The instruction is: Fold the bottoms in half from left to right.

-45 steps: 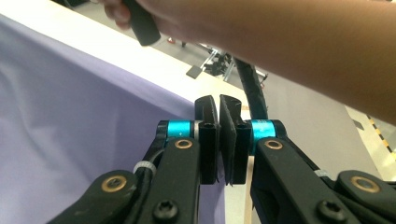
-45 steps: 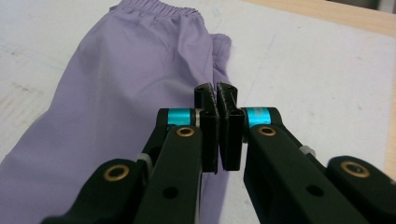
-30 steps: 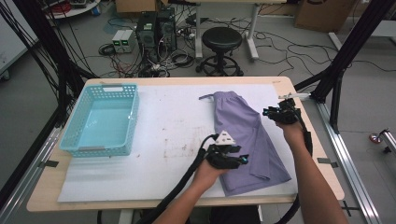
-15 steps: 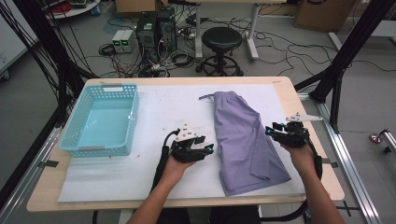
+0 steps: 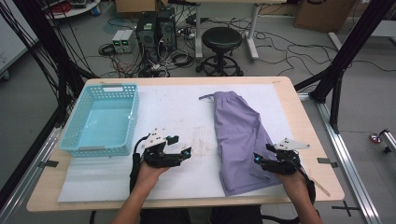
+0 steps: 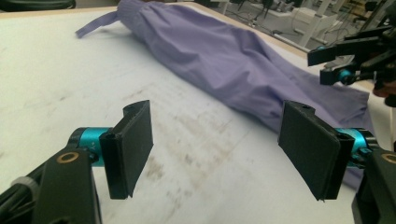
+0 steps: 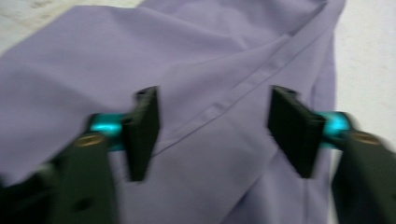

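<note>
While both grippers gape, left gripper (image 5: 180,150) off purple shorts (image 5: 238,140), right gripper (image 5: 262,154) above, basket (image 5: 133,109) empty.

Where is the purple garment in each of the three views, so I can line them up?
High view: the purple garment lies lengthwise right of the table's centre, its near end by the right claw.
Left gripper view: it runs from top centre down to the right, beyond the open jaws.
Right gripper view: it spreads beneath the open jaws.
Shared landmark: the white mat under the garment.
</note>
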{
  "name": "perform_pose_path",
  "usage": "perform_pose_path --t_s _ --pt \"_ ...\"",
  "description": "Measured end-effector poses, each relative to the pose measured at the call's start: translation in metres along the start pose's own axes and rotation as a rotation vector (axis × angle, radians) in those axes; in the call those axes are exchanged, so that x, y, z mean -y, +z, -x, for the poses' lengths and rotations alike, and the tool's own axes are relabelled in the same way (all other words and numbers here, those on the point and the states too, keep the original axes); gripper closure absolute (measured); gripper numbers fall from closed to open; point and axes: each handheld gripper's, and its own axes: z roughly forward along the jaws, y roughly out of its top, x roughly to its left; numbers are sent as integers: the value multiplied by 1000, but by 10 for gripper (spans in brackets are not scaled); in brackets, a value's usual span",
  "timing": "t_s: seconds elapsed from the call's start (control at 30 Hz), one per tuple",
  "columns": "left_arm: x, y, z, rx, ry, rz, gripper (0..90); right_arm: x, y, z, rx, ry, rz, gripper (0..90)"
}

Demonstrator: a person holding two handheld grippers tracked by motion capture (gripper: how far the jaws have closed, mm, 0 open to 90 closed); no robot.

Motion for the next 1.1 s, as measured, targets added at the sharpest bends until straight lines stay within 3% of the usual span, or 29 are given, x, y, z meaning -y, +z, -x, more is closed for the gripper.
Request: perform_pose_path --t_s 0.1,0.2,0.37,0.43,0.53,0.6,0.73,0.77,0.83,1.03,1.1 --pt "8 -8 -3 7 -7 -19 278 2 -1 -9 -30 -17 -9 599" --pt "10 -16 -4 25 25 -43 303 1 1 -19 -36 -31 -42 649" --pt "10 -23 0 28 9 -21 315 4 8 -29 -36 -49 -108 655" --pt "10 -23 3 34 19 -30 318 6 12 -31 -15 -76 -150 720" --pt "11 -24 5 30 21 -34 320 6 10 -29 -7 -77 -149 888" --pt "12 -26 5 22 17 -32 325 7 8 -26 -11 -70 -146 893" --pt "12 -28 2 10 5 -25 334 6 -7 -15 -25 1 -77 893" --pt "12 -28 2 8 3 -26 339 6 -19 -8 -21 34 -35 893" --pt "13 -27 1 7 -1 -28 338 7 -30 -1 2 64 -7 893" --pt "13 -27 2 9 -3 -26 340 22 -48 21 52 139 -10 893" --pt "13 -27 2 5 -8 -25 349 31 -54 30 89 172 -53 892"
